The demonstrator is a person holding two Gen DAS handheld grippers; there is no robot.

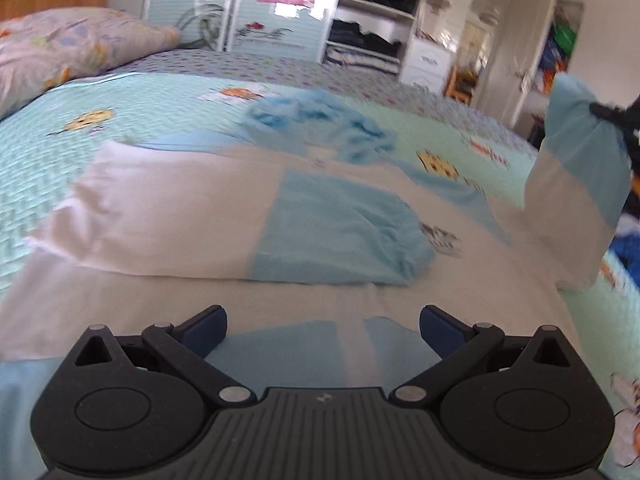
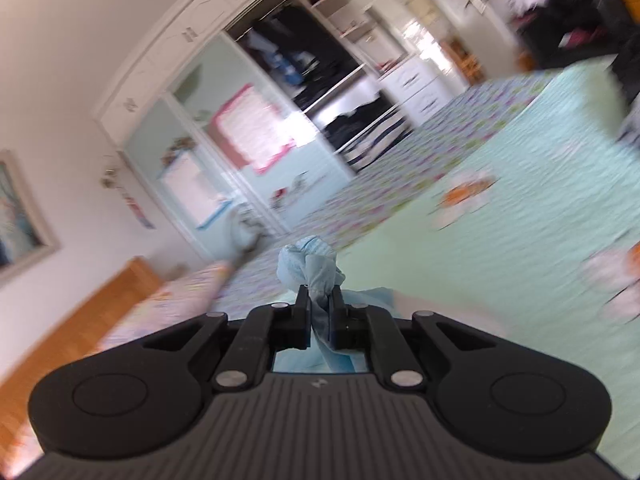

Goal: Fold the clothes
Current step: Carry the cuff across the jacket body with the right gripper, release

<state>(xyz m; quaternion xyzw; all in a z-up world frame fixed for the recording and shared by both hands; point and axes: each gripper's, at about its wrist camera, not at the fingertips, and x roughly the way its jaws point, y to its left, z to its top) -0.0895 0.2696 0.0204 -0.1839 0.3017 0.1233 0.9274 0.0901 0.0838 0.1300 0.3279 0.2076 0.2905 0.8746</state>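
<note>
Both views were bright with soft daylight, and glare burned out patches on the wardrobe doors [image 1: 280,4] and the far doorway [image 1: 476,36]. The right wrist view was tilted and heavily motion-smeared across the bed [image 2: 520,216] and wardrobe, while the left wrist view was only mildly blurred. Fisheye bending curved the room edges, with dark corners in both views, and shadows stayed faint.

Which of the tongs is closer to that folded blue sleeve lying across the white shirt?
Left. The left tongs hover open just before the sleeve; the right tongs hold the other sleeve up, off to the side.
</note>
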